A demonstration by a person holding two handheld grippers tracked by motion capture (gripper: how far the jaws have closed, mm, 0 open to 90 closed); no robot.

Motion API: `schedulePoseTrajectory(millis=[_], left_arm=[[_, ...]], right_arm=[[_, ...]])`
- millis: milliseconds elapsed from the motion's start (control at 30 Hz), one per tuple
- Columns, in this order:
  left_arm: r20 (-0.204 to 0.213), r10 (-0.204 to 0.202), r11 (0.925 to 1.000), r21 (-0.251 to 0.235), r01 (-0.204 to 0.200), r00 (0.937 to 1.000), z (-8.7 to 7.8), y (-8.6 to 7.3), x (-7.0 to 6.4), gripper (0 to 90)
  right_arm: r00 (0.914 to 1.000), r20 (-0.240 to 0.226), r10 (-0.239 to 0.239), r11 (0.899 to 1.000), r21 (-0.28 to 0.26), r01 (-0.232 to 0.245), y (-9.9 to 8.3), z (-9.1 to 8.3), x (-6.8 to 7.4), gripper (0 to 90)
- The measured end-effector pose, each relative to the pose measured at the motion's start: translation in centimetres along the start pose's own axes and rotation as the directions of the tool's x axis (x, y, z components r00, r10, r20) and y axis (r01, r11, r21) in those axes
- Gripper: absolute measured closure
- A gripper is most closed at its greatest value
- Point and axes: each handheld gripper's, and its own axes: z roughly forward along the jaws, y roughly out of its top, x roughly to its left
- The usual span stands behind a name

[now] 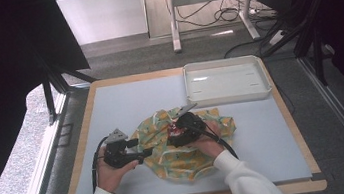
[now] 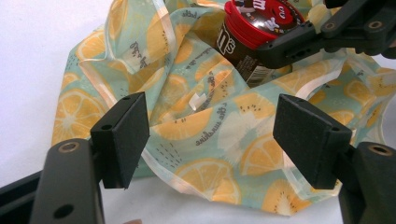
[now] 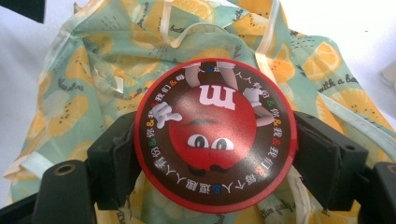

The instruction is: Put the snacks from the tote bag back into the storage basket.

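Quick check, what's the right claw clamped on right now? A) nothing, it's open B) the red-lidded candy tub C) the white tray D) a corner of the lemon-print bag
B: in the right gripper view the right claw has a jaw pressed against each side of the red-lidded candy tub, held over the lemon-print bag; the left claw stands open in front of the bag.

One lemon-print bag (image 1: 186, 140), one candy tub (image 3: 215, 135), one white tray (image 1: 228, 97), two claws.

Lid (image 3: 215, 135) reads "m"; bag (image 3: 336, 88) "with a".
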Motion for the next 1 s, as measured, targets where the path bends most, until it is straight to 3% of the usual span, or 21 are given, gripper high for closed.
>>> schedulePoseTrajectory(millis=[533,1000], left_arm=[[-0.004,0.003,1.0000,0.007,-0.003,1.0000,0.1,0.0,0.1,27.2],[-0.010,-0.002,1.0000,0.009,0.002,0.9999,0.2,-0.1,0.2,27.1]], right_arm=[[0.9996,-0.028,0.012,0.994,-0.112,-0.015,0.6,-3.2,-0.9,22.4],[0.9986,-0.044,0.030,0.986,-0.162,-0.037,0.9,-5.2,-1.5,22.5]])
